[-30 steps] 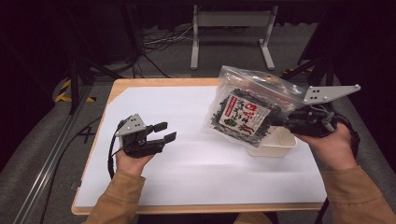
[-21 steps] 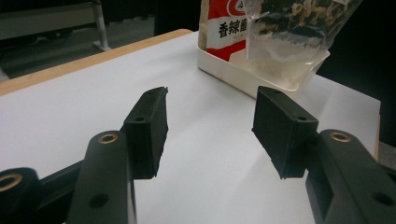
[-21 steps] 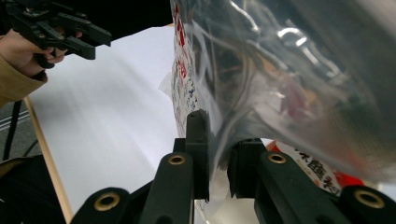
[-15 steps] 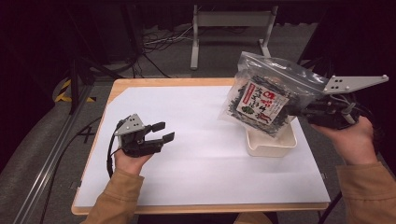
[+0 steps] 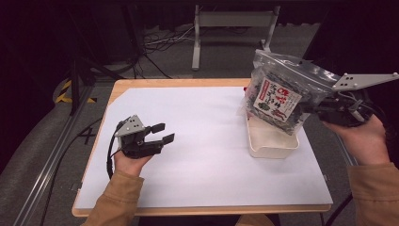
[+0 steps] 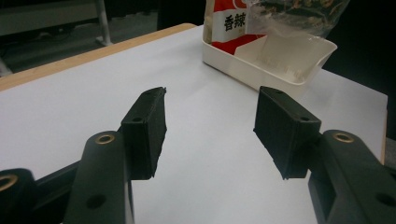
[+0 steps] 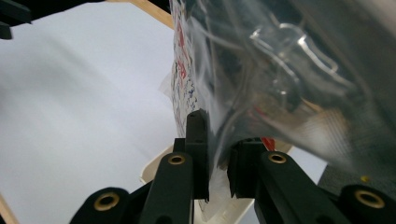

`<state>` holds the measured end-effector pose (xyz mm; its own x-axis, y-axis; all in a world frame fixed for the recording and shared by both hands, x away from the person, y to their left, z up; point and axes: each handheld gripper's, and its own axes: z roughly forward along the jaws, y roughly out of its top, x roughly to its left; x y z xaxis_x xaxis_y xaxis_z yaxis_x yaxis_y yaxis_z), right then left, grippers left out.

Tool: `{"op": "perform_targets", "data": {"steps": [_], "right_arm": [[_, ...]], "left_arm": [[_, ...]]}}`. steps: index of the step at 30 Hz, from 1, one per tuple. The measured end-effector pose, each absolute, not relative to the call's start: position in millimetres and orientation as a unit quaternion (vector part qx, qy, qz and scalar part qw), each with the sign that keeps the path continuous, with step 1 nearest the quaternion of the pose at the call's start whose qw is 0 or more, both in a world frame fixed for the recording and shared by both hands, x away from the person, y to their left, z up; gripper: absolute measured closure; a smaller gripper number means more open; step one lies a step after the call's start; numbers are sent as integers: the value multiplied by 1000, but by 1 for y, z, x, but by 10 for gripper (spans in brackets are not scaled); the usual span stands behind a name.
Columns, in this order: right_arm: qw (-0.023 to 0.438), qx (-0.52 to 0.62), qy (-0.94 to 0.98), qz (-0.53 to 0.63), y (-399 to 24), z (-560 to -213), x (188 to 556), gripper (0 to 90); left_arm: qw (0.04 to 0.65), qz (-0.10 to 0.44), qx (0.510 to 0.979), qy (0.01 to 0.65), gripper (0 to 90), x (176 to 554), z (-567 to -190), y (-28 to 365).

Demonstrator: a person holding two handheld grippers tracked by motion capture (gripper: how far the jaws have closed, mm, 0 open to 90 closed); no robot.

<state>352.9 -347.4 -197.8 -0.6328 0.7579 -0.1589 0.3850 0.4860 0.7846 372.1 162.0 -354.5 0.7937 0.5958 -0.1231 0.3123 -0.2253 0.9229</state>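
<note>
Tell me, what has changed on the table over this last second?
The right gripper, shut on the clear plastic bag of dark snacks with a red and white label, carried it up and to the right, off the cream plastic tray, which now shows bare. The left gripper stayed in place over the white table sheet, open and holding nothing. The tray has not moved.

L hand (image 5: 131,159) holds the left gripper (image 5: 162,133) low near the surface, jaws apart w/ nothing between. R hand (image 5: 360,139) holds the right gripper (image 5: 308,107) up high, jaws pinched tight on sth. Both sleeves come in from the bottom.
</note>
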Motion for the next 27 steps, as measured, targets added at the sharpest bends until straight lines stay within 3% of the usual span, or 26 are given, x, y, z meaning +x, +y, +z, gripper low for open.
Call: {"op": "perform_targets", "data": {"steps": [27], "right_arm": [[223, 400, 832, 313, -354, -244, 376, 797]], "left_arm": [[523, 129, 791, 291, 381, 372, -357, 163]]}}
